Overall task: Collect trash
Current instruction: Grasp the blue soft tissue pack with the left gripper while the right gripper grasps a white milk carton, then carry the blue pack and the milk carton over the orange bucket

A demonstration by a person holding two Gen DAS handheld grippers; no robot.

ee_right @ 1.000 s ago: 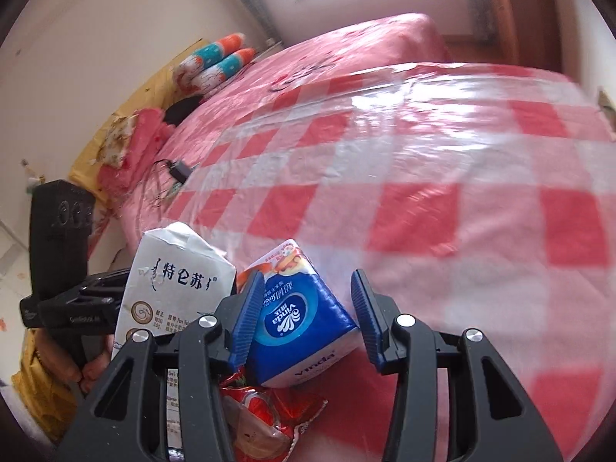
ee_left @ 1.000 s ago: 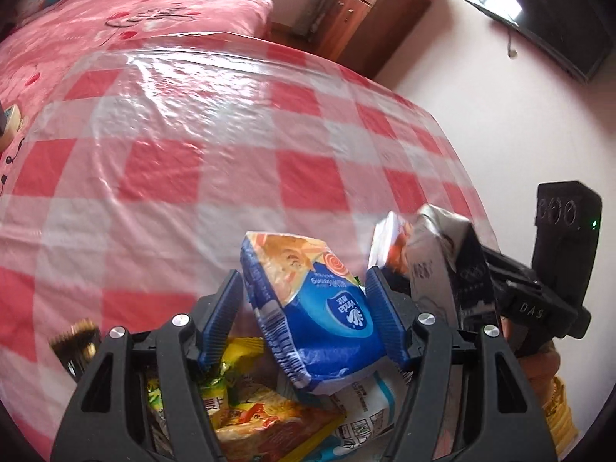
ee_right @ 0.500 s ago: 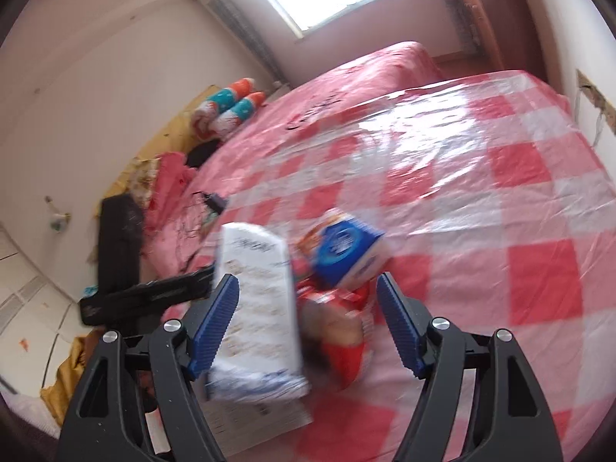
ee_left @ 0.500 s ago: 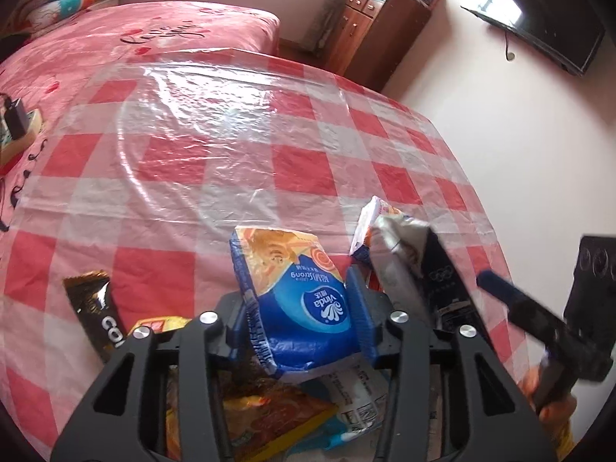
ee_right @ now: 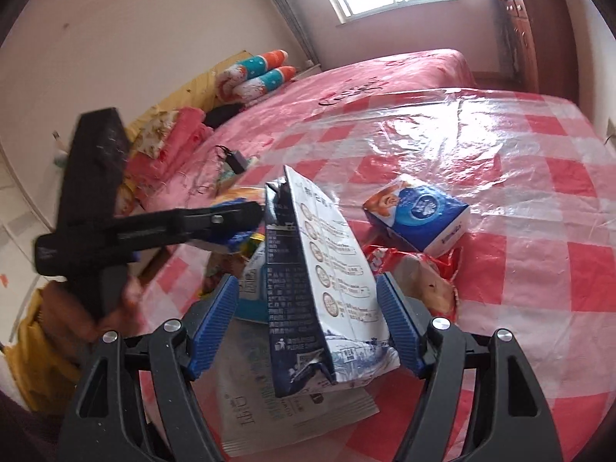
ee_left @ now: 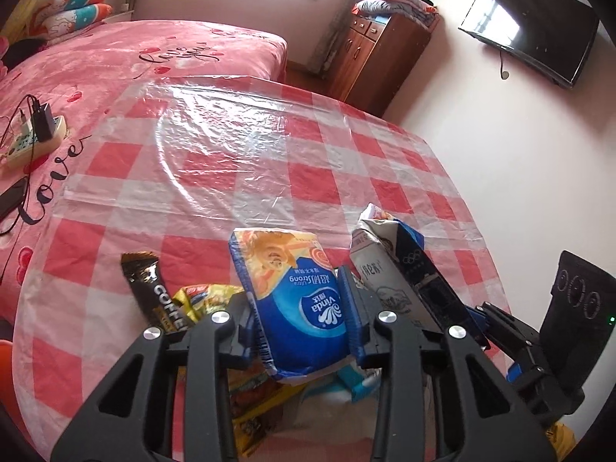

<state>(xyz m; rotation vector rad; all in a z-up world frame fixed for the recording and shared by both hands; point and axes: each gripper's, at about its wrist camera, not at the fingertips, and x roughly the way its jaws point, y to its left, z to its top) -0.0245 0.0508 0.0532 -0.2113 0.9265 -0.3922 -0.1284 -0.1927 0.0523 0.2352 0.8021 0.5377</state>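
My left gripper (ee_left: pixel 298 321) is shut on a blue Vinda tissue pack (ee_left: pixel 296 300) and holds it upright over a heap of wrappers. A white and dark blue milk carton (ee_left: pixel 400 277) stands just to its right. In the right wrist view my right gripper (ee_right: pixel 308 319) is open, with its blue pads on either side of that milk carton (ee_right: pixel 323 292); the right pad is close to it. A second blue tissue pack (ee_right: pixel 419 217) lies on the cloth beyond it. The left gripper's body (ee_right: pixel 127 231) shows at the left.
A coffee sachet (ee_left: pixel 154 292), yellow snack wrappers (ee_left: pixel 200 296) and a red wrapper (ee_right: pixel 419 273) lie in the heap on the red-checked, plastic-covered tablecloth (ee_left: pixel 231 161). A pink bed (ee_left: pixel 115 57) with a power strip (ee_left: pixel 34 134) is behind, and a wooden cabinet (ee_left: pixel 381 57).
My left gripper has closed on the tissue pack and raised it. My right gripper opened, drew back from the other tissue pack and now straddles the milk carton.
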